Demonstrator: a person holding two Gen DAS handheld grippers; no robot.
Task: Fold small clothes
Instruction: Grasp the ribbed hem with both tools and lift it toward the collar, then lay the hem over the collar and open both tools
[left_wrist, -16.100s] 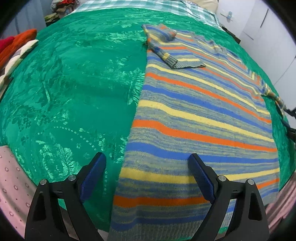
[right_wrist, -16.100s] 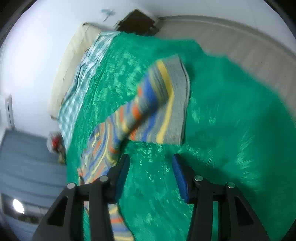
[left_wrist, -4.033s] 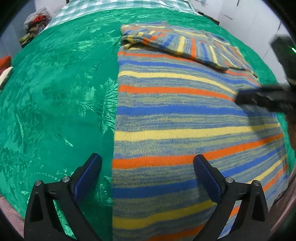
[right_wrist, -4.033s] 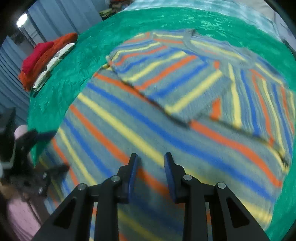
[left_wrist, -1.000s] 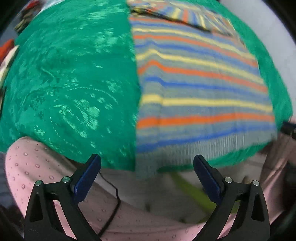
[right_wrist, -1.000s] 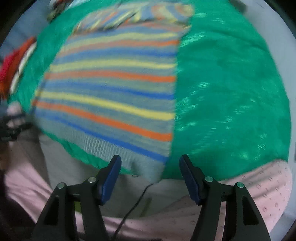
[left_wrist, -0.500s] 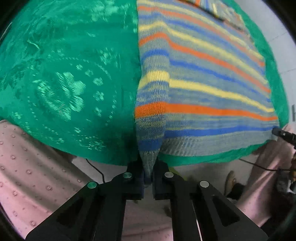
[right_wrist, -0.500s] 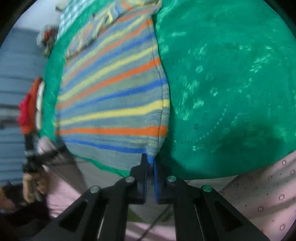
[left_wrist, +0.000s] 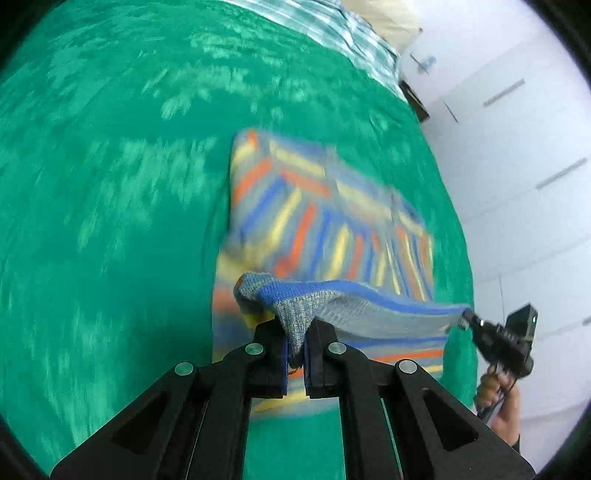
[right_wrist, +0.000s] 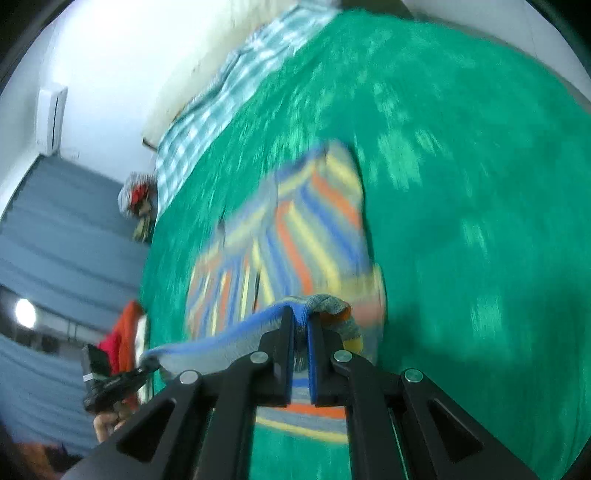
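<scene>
Green patterned bedspread (left_wrist: 110, 221), checked sheet (right_wrist: 207, 122) at the far end, white wall, blue curtain, striped sweater (left_wrist: 325, 214) hem pinched by closed left gripper (left_wrist: 295, 350) and closed right gripper (right_wrist: 301, 354)

No readable text, label, brand, number or sign appeared in either wrist view; the striped sweater (left_wrist: 332, 221) and green bedspread (left_wrist: 110, 184) beneath it carried only patterns, blurred by motion.

Two fisheye views look forward along each gripper's fingers, close above a green bedspread (left_wrist: 110, 221), facing the bed's head. Both share the striped sweater (left_wrist: 332, 221) between them. Each view catches the other gripper at its edge.
</scene>
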